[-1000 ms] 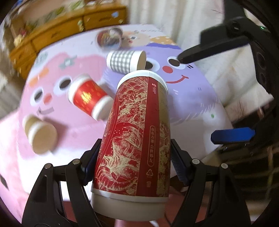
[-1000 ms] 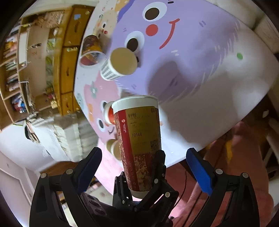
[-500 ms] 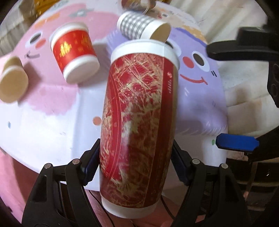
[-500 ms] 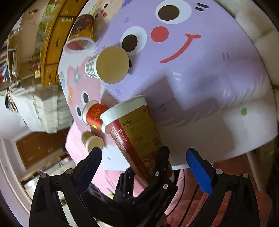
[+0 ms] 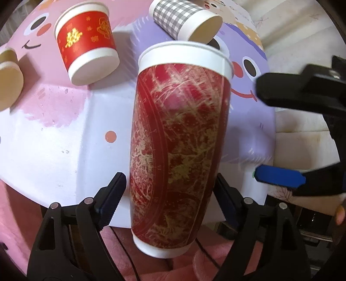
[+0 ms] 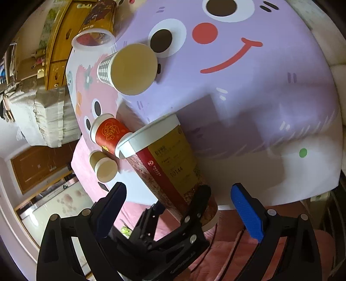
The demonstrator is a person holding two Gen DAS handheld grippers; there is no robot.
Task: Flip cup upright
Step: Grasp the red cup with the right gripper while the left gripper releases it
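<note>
My left gripper is shut on a tall red and gold paper cup, held above the near edge of the cartoon-printed table with its white rim pointing away from me. The same cup shows in the right wrist view, tilted, with the left gripper's black fingers around its lower part. My right gripper is open and empty, just beside the cup, and it also shows in the left wrist view at the right.
Other paper cups lie on their sides on the table: a short red one, a grey checked one, a plain beige one and a dark patterned one. A wooden cabinet stands beyond the table.
The left gripper has carried the cup in over the table's near edge and tilted it. The right gripper has stayed open beside it.
</note>
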